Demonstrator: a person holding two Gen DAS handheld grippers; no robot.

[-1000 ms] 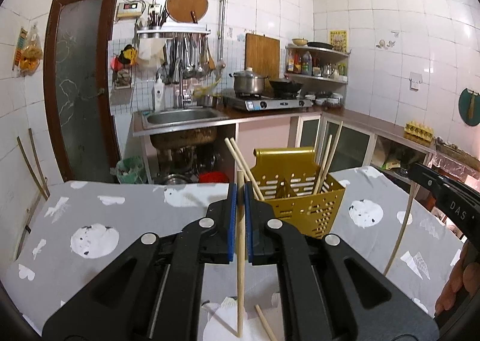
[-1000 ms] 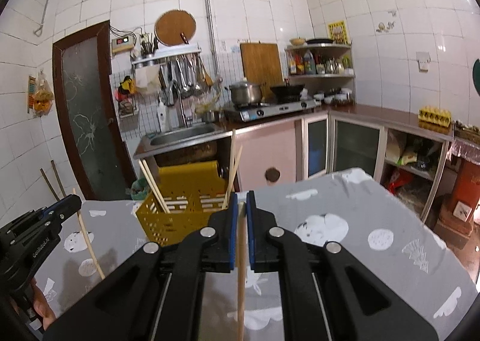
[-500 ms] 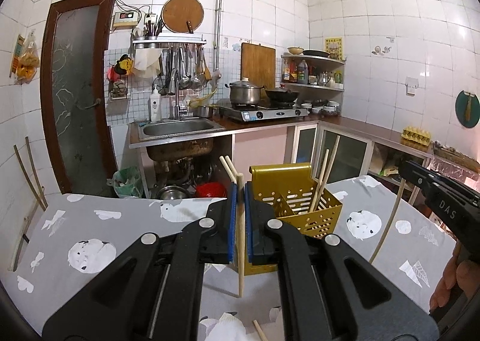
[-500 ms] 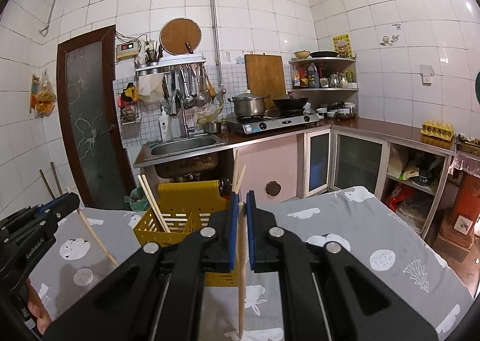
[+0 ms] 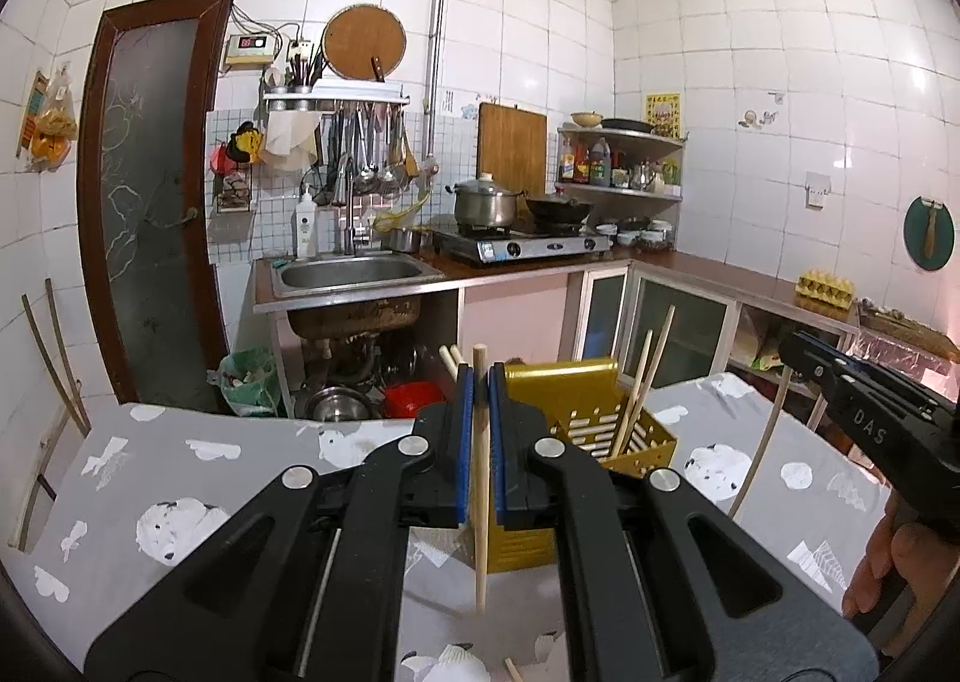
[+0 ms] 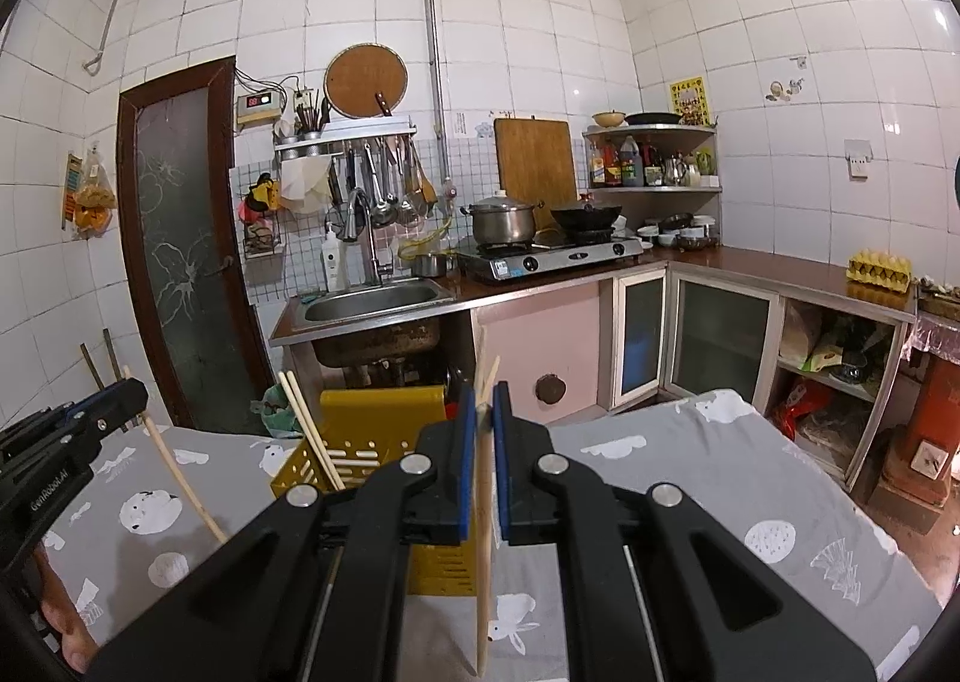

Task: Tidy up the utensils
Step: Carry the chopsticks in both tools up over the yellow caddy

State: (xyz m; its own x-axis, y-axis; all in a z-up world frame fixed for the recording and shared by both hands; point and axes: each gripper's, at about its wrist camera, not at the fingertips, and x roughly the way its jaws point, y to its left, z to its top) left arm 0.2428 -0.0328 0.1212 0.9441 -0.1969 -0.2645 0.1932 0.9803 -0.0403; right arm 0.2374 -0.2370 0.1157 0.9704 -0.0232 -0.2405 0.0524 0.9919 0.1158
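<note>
A yellow slotted utensil basket (image 5: 591, 424) stands on the grey tablecloth, with several wooden chopsticks (image 5: 645, 376) leaning inside it. My left gripper (image 5: 478, 382) is shut on one upright chopstick (image 5: 480, 502), held in the air in front of the basket. My right gripper (image 6: 483, 400) is shut on another upright chopstick (image 6: 483, 550), held above the cloth in front of the same basket (image 6: 366, 442). Each gripper also shows in the other's view, the right one (image 5: 798, 349) at the right edge and the left one (image 6: 129, 394) at the left edge.
The table is covered by a grey cloth (image 5: 180, 478) with white prints. A loose chopstick end (image 5: 513, 670) lies on the cloth near the bottom edge. Behind the table are a sink counter (image 5: 354, 274), a stove with pots (image 5: 516, 244) and cabinets (image 6: 690, 346).
Both grippers have risen with their chopsticks, whose lower tips now hang above the cloth. The basket sits lower in both views.
</note>
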